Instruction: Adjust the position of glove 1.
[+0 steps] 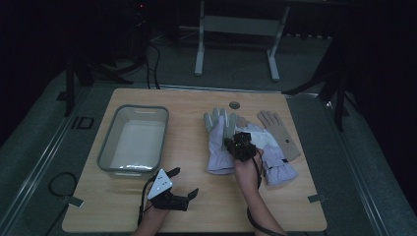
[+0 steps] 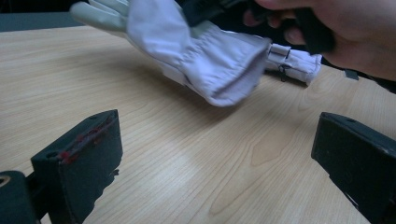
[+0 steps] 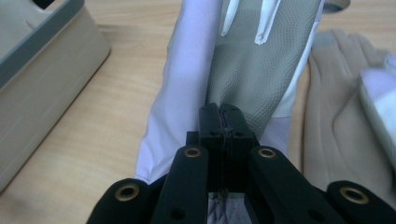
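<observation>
Tabletop [image 1: 196, 206] carries, centre-left of the high view, a grey plastic tub [image 1: 105, 147], empty (likely the destination). Right of centre, the lavender ski glove [image 1: 220, 142] hangs lifted off the wood, pinched at its palm by the closed right gripper [image 1: 236, 143]. The left gripper [image 1: 185, 183] rests wide open, holding nothing.

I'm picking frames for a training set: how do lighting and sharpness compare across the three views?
High view: dim, the room beyond the table nearly black. Left gripper view: brighter, with a soft sheen on the wood and the lavender glove slightly blurred. Right gripper view: well lit, with the glove's grey palm texture crisp above the right tool.
</observation>
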